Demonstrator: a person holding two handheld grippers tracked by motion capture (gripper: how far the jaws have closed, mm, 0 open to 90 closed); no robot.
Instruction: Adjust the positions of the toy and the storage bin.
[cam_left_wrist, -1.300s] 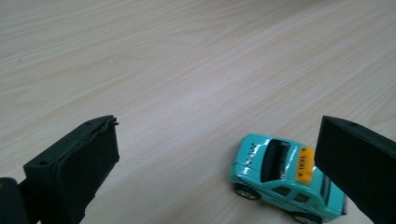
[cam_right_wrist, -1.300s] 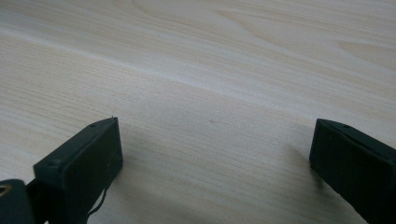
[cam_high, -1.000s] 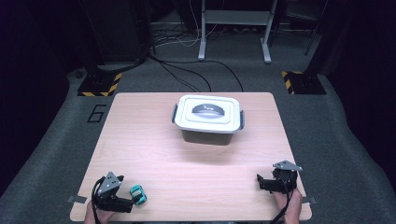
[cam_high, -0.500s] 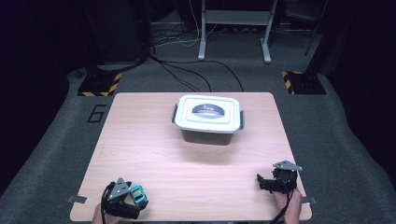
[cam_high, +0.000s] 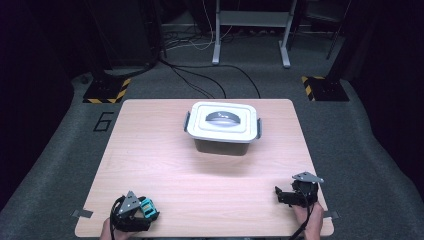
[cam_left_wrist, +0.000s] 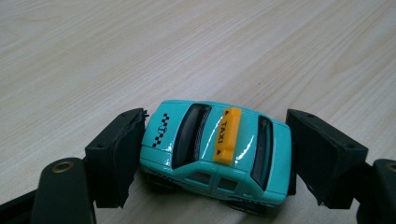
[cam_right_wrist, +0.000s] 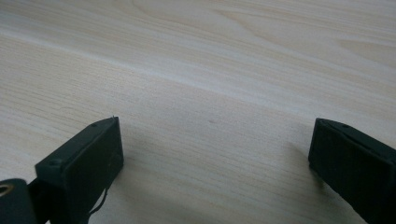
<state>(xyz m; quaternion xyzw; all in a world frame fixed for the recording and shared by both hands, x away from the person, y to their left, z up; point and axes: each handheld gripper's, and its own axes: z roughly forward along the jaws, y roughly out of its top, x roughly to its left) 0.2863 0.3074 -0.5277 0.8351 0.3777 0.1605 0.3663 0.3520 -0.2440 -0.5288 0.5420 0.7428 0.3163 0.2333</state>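
Gripping: the left gripper (cam_high: 142, 212) has just been closing its jaws around a toy taxi (cam_left_wrist: 217, 156), which sits between them at the near left corner of the table (cam_high: 200, 170).
Contact: in the left gripper view one pad (cam_left_wrist: 128, 154) presses the bonnet end of the car and the other (cam_left_wrist: 310, 156) looks pressed to its rear, so the jaws appear clamped on it end to end.
Reason for that hold: the car is longer than it is wide, and its flat front and back give the pads squarer faces than its rounded sides would; this is a judgement from the shape.
Car's place: it appears to rest on its wheels on the wood, roof up, yellow sign uppermost, not yet lifted.
Right gripper (cam_high: 290, 195): it rests at the near right corner, well apart from the car, jaws wide apart with nothing but bare wood between them in the right gripper view (cam_right_wrist: 212, 154).
Reason for that rest: it seems to be kept out of the way, free for a later step.
Box (cam_high: 222, 127): a grey tub with a white clip-on lid and handle stands at the far middle of the table, lid on, well apart from both grippers.
Likely aim: the car probably belongs in the box, so the lid would need to come off first, perhaps work for the free hand.
Risk: a smooth painted shell could slip if the squeeze is light.
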